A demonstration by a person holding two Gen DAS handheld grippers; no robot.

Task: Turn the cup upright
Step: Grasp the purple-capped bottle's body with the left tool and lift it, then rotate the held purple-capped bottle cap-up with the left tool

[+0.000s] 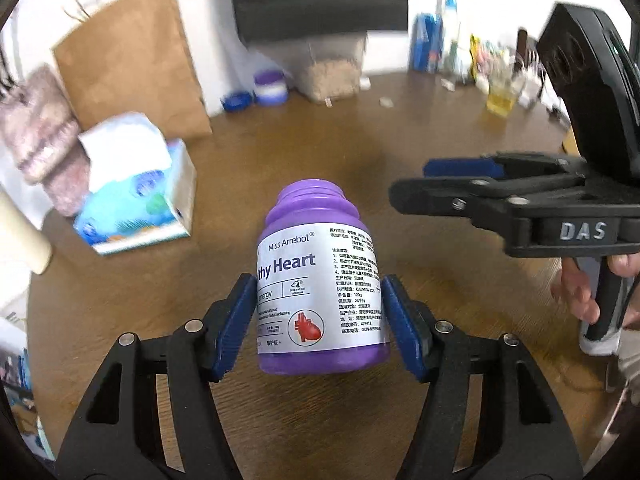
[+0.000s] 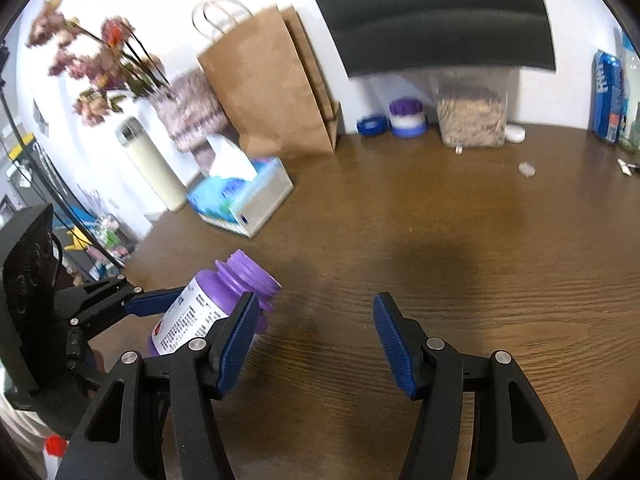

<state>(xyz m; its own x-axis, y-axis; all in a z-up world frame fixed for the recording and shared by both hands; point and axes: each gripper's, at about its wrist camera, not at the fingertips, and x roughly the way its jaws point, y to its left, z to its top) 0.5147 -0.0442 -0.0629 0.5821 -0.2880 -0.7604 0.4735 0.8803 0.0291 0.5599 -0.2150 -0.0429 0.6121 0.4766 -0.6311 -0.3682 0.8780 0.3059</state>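
Note:
The cup is a purple lidless jar (image 1: 320, 280) with a white "Heart" label. My left gripper (image 1: 320, 300) is shut on its body, one blue pad against each side. In the right wrist view the jar (image 2: 208, 300) is tilted, its open mouth pointing up and to the right above the brown table (image 2: 460, 240). The left gripper (image 2: 180, 316) holds it from the left there. My right gripper (image 2: 316, 312) stands open with nothing between its fingers, just right of the jar. In the left wrist view the right gripper (image 1: 416, 184) sits beyond the jar's mouth, a hand on its handle.
A tissue box (image 2: 244, 196), a brown paper bag (image 2: 272, 88) and a cream flask (image 2: 152, 164) stand at the back left. At the wall are a clear tub of pellets (image 2: 472, 116), a purple-capped jar (image 2: 408, 118) and a blue lid (image 2: 372, 125). A blue can (image 2: 608, 96) stands far right.

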